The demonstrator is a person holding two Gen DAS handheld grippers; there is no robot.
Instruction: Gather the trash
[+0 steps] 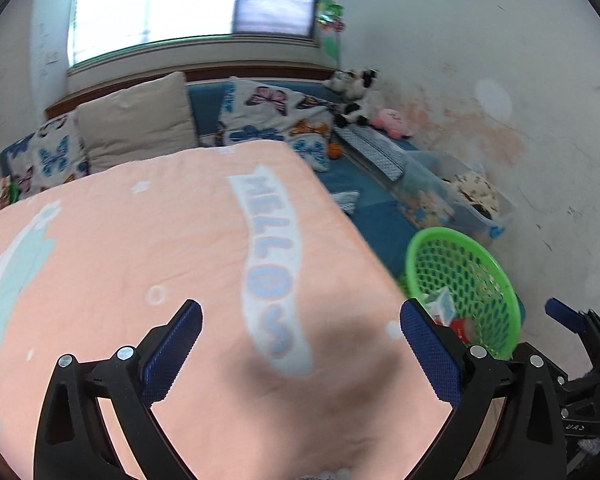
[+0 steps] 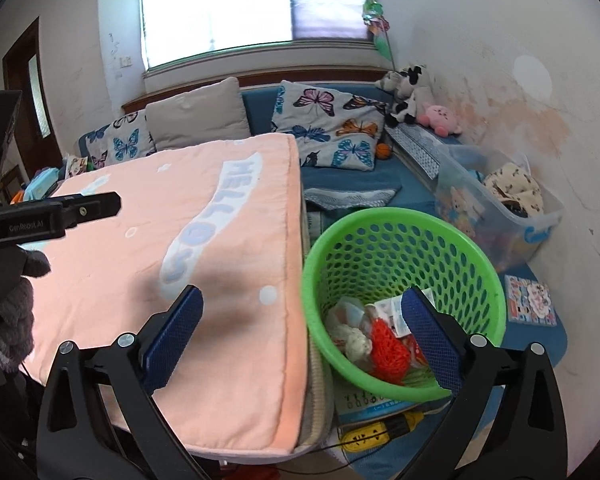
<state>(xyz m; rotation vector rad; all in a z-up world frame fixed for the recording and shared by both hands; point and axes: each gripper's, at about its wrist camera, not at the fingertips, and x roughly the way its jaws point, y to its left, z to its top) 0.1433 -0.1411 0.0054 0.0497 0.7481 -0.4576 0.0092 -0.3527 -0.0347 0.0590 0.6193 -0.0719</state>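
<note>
holding crumpled wrappers, orange netting: green perforated basket [image 2: 396, 240]

- We are seeing a pink "HELLO" blanket [image 2: 148, 264] lying flat over the raised surface, bare on top.
- We are seeing the green basket [image 2: 480, 248] sitting on the blue floor mat [image 2: 556, 340] at the blanket's three o'clock.
</note>
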